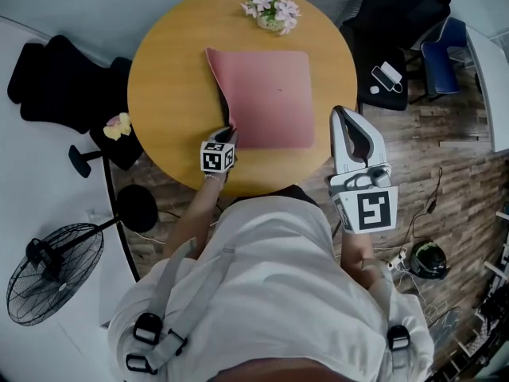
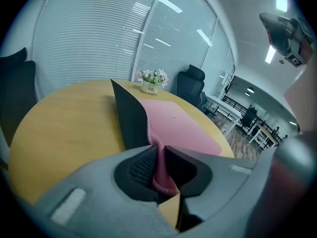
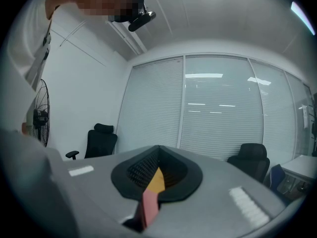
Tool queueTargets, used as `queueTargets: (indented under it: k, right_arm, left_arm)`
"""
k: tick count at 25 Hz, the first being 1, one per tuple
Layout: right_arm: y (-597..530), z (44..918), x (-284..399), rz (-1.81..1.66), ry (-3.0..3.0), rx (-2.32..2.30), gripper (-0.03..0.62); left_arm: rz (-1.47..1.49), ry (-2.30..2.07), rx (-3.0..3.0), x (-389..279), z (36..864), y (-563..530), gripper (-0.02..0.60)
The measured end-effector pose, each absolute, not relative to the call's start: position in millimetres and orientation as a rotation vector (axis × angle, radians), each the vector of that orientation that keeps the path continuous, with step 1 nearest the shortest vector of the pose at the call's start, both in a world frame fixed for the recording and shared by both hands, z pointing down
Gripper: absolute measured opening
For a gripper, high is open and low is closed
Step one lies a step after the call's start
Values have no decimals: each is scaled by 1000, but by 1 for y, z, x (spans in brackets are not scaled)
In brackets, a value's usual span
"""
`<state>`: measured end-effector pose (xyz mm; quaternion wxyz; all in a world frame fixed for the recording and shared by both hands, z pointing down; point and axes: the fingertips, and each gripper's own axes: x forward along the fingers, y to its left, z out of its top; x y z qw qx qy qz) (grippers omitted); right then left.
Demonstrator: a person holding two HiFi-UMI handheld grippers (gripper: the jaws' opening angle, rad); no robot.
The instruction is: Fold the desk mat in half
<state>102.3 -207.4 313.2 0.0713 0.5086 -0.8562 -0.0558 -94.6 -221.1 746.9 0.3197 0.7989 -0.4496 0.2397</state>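
Seemingly thin, light and floppy, the pink dark-backed desk mat (image 1: 274,94) lies mid-frame on the round wooden counter (image 1: 167,78), best taken by its corners: the jaws of the left gripper (image 1: 230,130) pinch the lower-left one, those of the right gripper (image 1: 343,114) are closed on nothing.

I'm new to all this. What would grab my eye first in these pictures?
The pink desk mat on the round yellow table stands out; the left gripper has its jaws clamped on its near left corner, lifted so the dark underside shows. The right gripper hangs by the table's right edge, jaws shut and empty; a small pot of flowers sits at the far edge.
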Motion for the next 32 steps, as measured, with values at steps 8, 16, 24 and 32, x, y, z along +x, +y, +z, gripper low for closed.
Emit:
queueTargets:
  k: [8, 16, 24, 32]
  right_arm:
    - [-209, 306, 110, -136, -2576, 1571, 5]
    - [-210, 308, 129, -169, -2551, 1575, 5]
    - [-209, 307, 141, -163, -2541, 1598, 5]
    - [-209, 308, 152, -153, -2530, 1616, 5]
  left_arm:
    - [628, -1135, 2132, -66, 743, -223, 48]
    - [642, -1099, 2154, -47, 741, -228, 48]
    - [668, -1041, 2189, -23, 739, -226, 48]
    - [687, -987, 2211, -2, 739, -226, 46]
